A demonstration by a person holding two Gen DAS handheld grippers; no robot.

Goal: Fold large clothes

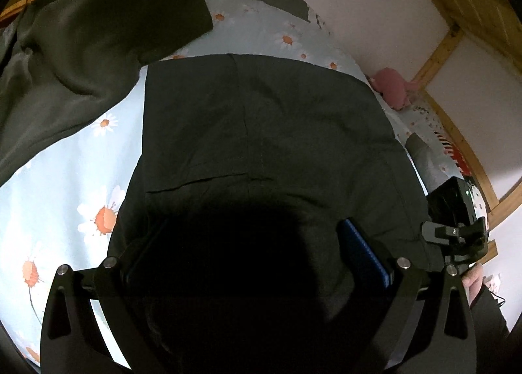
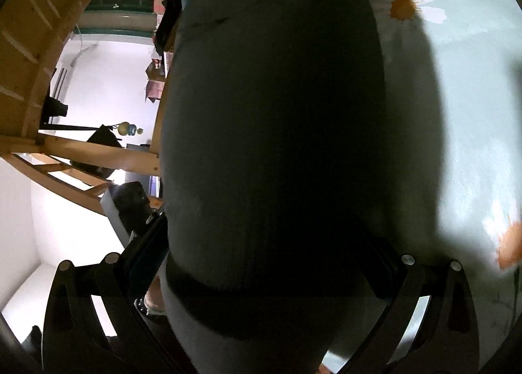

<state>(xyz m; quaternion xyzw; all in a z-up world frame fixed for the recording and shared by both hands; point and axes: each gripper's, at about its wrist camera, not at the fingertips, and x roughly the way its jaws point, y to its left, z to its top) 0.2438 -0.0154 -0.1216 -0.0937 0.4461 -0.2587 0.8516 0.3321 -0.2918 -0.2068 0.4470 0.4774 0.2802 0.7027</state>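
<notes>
The dark garment point(image 1: 261, 119) lies flat on the bed, on the light blue sheet with daisy print point(image 1: 65, 171), and its far edge makes a straight folded line. A seam runs down its middle. The left tongs point(image 1: 251, 259) stand over the near part of this garment; their fingers are spread wide, and dark cloth fills the space between them. If the cloth is pinched I cannot tell, because deep shadow covers it.

In the right wrist view the right tongs point(image 2: 270, 263) are spread too, with dark cloth point(image 2: 274, 113) between the fingers.

A second olive-dark garment point(image 1: 81, 47) lies to the left, apart. A pink soft toy point(image 1: 391, 86) sits near the wooden frame point(image 1: 437, 51).
</notes>
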